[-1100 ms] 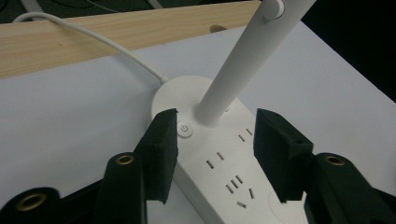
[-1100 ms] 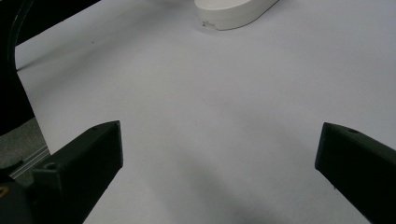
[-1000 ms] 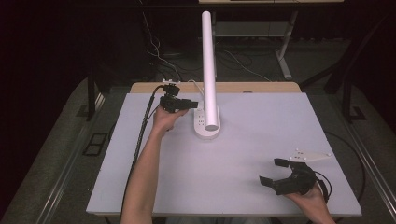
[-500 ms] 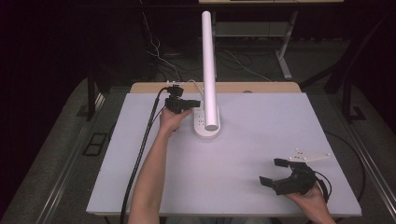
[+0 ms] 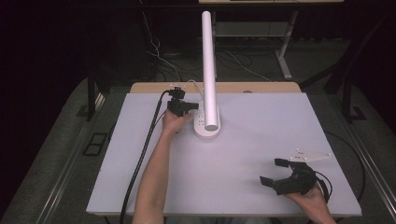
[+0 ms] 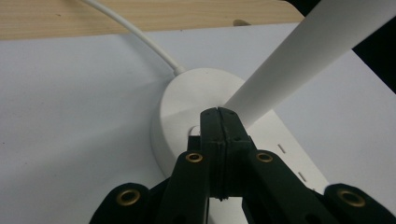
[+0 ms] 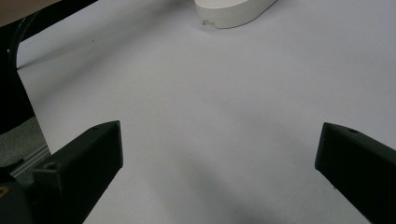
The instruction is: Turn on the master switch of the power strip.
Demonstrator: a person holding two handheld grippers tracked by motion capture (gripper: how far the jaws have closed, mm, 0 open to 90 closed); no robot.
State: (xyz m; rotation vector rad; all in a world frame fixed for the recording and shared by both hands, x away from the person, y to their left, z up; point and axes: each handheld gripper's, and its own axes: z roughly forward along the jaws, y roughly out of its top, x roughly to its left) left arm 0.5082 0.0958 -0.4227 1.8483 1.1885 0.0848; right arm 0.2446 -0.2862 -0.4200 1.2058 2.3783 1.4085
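We find the left gripper (image 6: 218,116) just closed, jaws together on nothing, tips at the white round-based desk lamp (image 6: 187,107). The right gripper (image 5: 275,172) rests wide open and empty on the pale grey table (image 5: 261,135).

You have a flat white table (image 5: 261,140) under both tongs, a pale wooden strip (image 5: 261,87) along its far edge beyond them.

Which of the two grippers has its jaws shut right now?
The left gripper: its black jaws are pressed together, tip at the white round lamp base. The right gripper sits near the table's front edge, jaws spread wide.
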